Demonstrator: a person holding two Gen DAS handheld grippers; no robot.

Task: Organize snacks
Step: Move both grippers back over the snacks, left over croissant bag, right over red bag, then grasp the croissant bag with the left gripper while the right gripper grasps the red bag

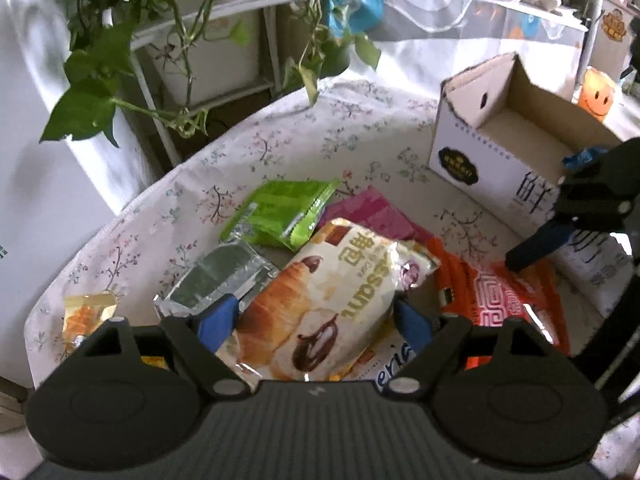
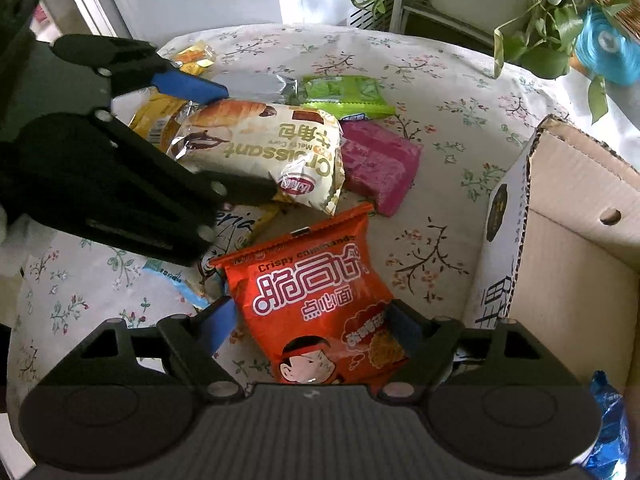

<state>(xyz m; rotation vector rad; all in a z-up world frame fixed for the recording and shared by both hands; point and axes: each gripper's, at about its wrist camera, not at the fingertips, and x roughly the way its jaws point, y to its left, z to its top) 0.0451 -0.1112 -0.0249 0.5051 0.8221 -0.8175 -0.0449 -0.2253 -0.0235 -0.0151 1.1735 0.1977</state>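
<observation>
Cream croissant bag (image 1: 320, 300) is seen between the fingers of the left tool (image 1: 316, 320), long axis running away from it — "Croissant" printed on it. Red noodle pack (image 2: 320, 312), marked "Crispy commander", is straddled by the right tool (image 2: 316, 320), box (image 2: 560, 240) just right. Whether either tool's pads press cannot be told; both stand wide on the surface (image 1: 280, 140).
</observation>
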